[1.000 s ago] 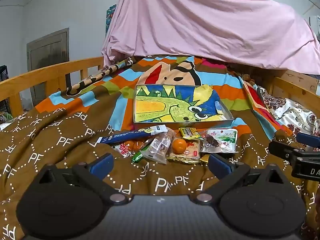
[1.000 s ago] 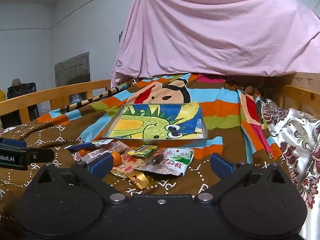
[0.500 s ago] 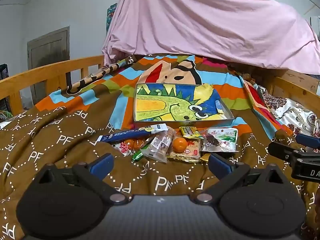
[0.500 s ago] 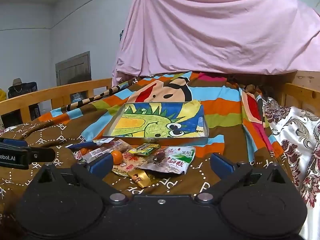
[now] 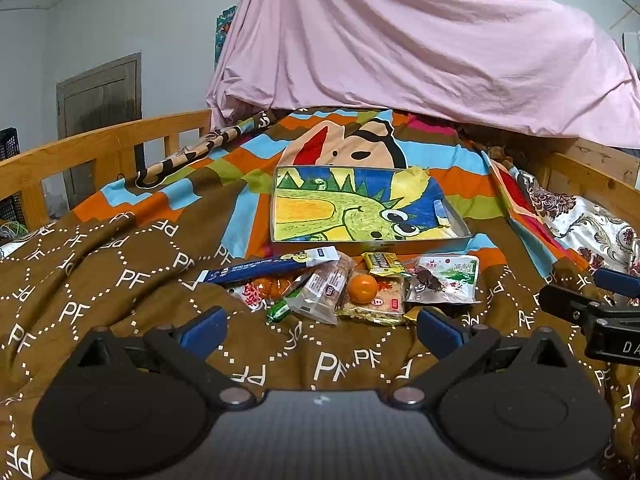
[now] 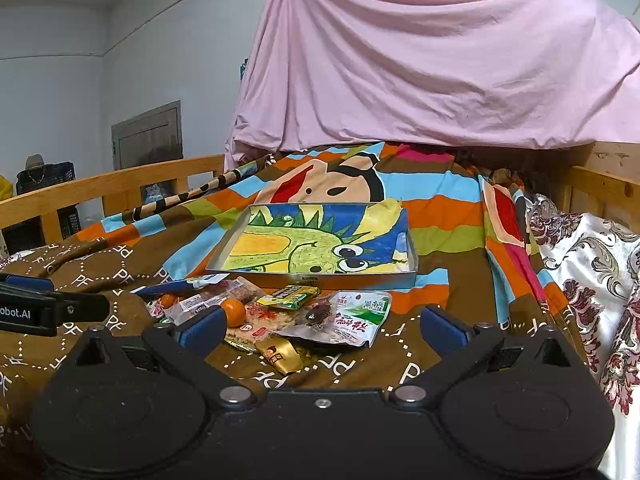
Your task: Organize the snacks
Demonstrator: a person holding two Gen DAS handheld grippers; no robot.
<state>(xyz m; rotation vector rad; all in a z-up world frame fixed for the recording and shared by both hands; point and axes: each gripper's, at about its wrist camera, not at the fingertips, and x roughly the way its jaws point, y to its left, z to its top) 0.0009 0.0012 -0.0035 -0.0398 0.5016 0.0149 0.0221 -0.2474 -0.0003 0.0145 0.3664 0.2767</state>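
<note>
Left gripper (image 5: 320, 326) and right gripper (image 6: 322, 326): both spread wide, empty. Pile of crinkly foil and plastic snack packets (image 5: 360, 286) lies ahead on the brown quilt (image 5: 100, 280), before the shallow tray (image 5: 372, 245). Judged light, slippery; pinch sealed edges.

Both wrist cams low, facing fwd, share snack pile (image 5: 348, 288) & tray (image 6: 316, 278).

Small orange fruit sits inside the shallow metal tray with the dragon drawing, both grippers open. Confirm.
Not quite. The small orange fruit lies on the snack packets in front of the shallow metal tray, as the left wrist view shows. Left gripper and right gripper are open.
</note>
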